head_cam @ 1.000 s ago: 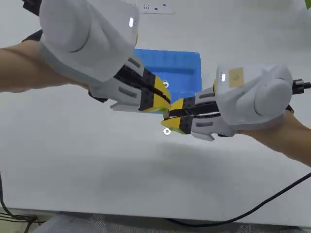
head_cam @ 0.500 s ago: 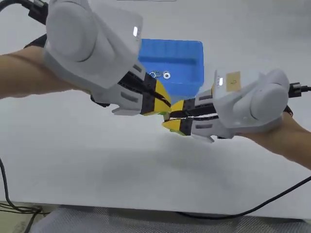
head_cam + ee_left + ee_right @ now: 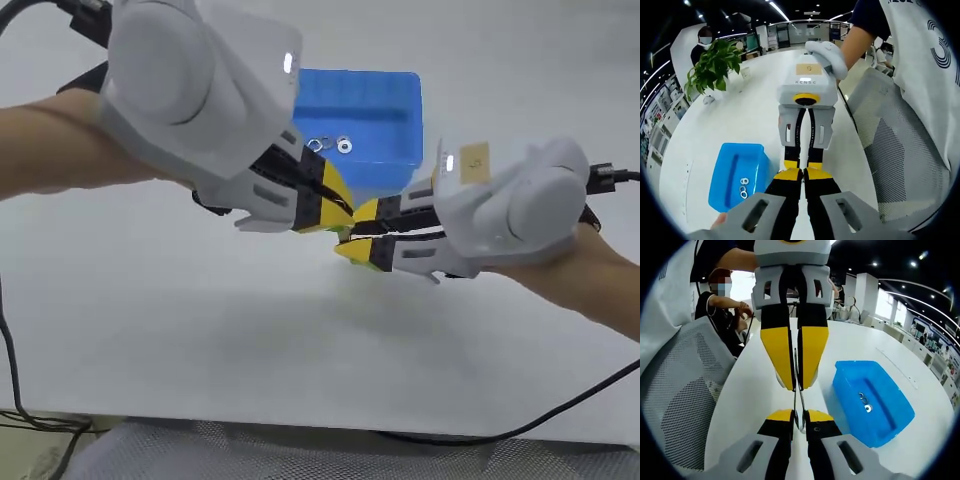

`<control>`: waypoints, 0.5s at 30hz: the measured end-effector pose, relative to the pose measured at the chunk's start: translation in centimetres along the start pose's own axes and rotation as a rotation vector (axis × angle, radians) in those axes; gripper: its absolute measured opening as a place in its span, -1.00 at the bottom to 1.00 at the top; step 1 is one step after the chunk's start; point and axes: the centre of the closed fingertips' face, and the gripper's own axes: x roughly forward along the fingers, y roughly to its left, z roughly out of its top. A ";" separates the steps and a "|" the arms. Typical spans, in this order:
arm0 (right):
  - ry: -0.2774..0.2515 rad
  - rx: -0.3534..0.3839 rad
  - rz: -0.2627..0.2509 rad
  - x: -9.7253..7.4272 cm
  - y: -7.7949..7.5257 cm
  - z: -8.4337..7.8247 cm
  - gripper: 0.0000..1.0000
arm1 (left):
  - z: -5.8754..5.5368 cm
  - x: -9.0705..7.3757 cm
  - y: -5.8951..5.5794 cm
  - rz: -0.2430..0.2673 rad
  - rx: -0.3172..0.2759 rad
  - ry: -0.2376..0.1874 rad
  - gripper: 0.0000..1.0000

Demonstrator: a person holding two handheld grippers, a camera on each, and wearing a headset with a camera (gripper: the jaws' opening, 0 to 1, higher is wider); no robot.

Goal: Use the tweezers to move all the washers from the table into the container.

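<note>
The blue container (image 3: 400, 92) stands on the white table behind the grippers, with a few washers (image 3: 330, 146) lying in it. In front of it my left gripper (image 3: 340, 208) and right gripper (image 3: 350, 246) meet tip to tip just above the table. In the right gripper view the thin metal tweezers (image 3: 797, 395) run from between the left gripper's (image 3: 796, 375) jaws down into my right gripper's (image 3: 800, 419) jaws. Both pairs of jaws are shut on them. I cannot tell whether the tweezer tips hold a washer. The container (image 3: 890, 412) and its washers (image 3: 865, 403) lie to the right.
The white table (image 3: 200, 320) spreads wide to the left and front. A black cable (image 3: 560, 408) hangs over its front right edge. A grey mesh chair (image 3: 685, 405) stands by the table, and a potted plant (image 3: 715, 65) at the far end.
The head view has shifted, so the container sits higher in the picture. The washer that lay on the table under the right gripper's tips is out of sight. Both grippers stay tip to tip.
</note>
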 end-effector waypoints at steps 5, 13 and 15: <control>-0.002 0.006 0.003 0.1 0.0 0.0 -0.80 | 0.0 0.2 0.1 -0.001 -0.004 0.001 -0.88; -0.001 0.004 -0.001 0.1 0.0 0.0 -0.79 | 0.2 0.4 0.2 -0.003 -0.005 -0.007 -0.88; -0.001 0.003 -0.002 0.1 0.0 0.0 -0.79 | 0.2 0.4 0.2 -0.004 -0.005 -0.006 -0.88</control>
